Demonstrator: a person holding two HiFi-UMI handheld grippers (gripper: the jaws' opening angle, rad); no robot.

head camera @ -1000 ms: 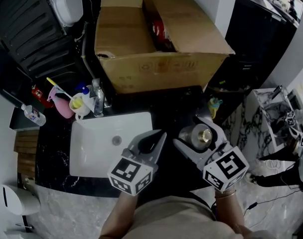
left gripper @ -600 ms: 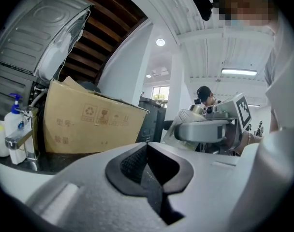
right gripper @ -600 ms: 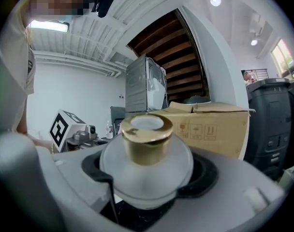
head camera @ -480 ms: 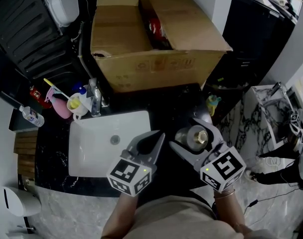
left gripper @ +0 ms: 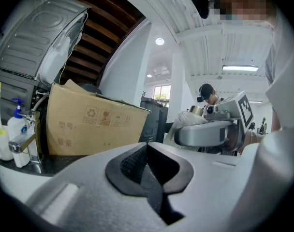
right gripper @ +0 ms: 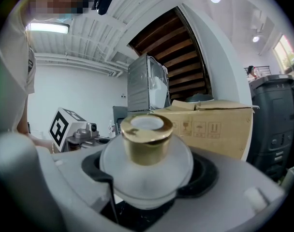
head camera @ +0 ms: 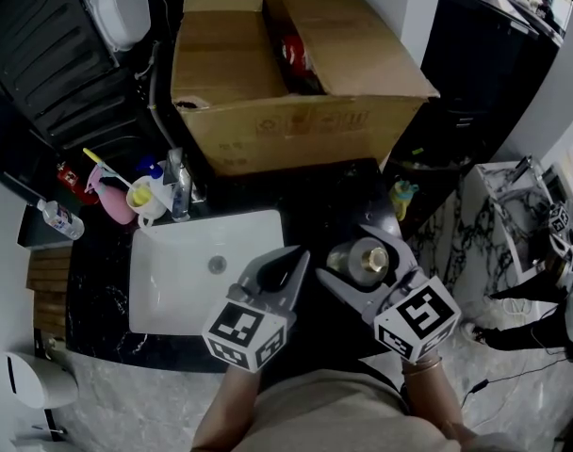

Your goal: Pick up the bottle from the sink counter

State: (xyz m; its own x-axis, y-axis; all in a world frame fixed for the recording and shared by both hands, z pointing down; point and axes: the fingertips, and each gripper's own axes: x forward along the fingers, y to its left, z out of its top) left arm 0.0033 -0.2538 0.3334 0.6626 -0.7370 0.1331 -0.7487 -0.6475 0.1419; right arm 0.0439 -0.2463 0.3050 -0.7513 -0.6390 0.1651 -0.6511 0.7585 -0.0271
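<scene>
Frosted bottle [right gripper: 146, 168], gold cap, is clamped in the right gripper [head camera: 360, 254], just right of the sink [head camera: 164, 290]. Idle left gripper [head camera: 298, 257]: jaws together, empty. Lift straight up, grip firm — body looks slick, approx. round.

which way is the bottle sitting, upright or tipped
Upright: the bottle sits in the right claw with its gold cap on top.
</scene>
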